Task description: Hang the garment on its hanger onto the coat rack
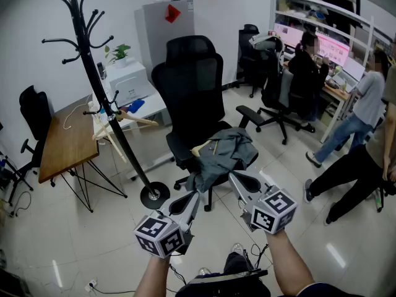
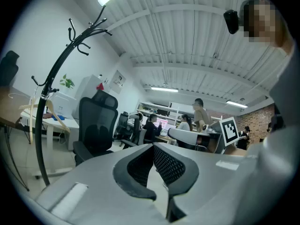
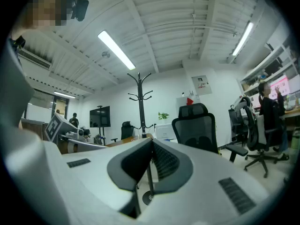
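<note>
A grey garment point(image 1: 224, 154) lies crumpled on the seat of a black office chair point(image 1: 192, 79), with the pale wooden end of its hanger point(image 1: 201, 148) poking out at the left. The black coat rack point(image 1: 106, 98) stands left of the chair on a round base point(image 1: 154, 195), and a bare wooden hanger point(image 1: 127, 117) hangs on it. My left gripper point(image 1: 194, 197) is shut and empty, just below the garment's front edge. My right gripper point(image 1: 234, 177) is shut and empty too, close to the garment's lower right. The gripper views show the rack point(image 2: 46, 125) point(image 3: 140, 108) and chair point(image 2: 96, 125) point(image 3: 194, 125), not the garment.
A wooden desk point(image 1: 65, 144) and a white table point(image 1: 154, 107) with a printer point(image 1: 127, 82) stand behind the rack. Another black chair point(image 1: 34, 113) is at far left. People point(image 1: 365, 113) sit and walk by the monitor desks point(image 1: 334, 91) at right.
</note>
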The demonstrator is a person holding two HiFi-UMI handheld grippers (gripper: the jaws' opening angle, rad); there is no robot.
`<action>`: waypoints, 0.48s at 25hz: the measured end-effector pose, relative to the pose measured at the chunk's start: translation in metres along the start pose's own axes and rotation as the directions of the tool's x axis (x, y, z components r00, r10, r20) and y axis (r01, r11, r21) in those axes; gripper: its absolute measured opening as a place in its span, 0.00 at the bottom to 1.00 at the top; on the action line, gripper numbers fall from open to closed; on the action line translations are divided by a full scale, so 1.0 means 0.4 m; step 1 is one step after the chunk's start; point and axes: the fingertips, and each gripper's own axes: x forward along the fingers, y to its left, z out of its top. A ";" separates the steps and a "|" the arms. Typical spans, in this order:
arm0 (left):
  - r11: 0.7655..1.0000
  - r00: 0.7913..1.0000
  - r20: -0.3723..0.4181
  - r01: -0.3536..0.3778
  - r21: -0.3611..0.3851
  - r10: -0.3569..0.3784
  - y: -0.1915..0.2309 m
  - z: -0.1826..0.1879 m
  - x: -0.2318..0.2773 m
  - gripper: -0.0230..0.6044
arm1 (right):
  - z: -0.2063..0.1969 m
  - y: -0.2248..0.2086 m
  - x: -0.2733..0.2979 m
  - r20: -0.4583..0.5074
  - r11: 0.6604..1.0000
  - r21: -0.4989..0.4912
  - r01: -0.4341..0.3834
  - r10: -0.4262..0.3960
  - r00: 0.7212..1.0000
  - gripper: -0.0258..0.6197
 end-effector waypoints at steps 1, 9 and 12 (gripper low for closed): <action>1.000 1.000 -0.001 -0.001 -0.002 0.001 0.003 0.000 0.011 0.04 | 0.000 -0.012 0.003 -0.001 1.000 -0.003 0.000 0.000 1.000 0.04; 1.000 1.000 0.000 -0.027 -0.008 0.027 0.028 0.009 0.148 0.04 | 0.011 -0.147 0.033 0.003 1.000 -0.005 -0.017 0.017 1.000 0.04; 0.999 0.999 0.012 -0.044 0.003 0.044 0.032 0.028 0.213 0.04 | 0.016 -0.206 0.050 -0.004 0.999 -0.003 -0.040 0.040 0.999 0.04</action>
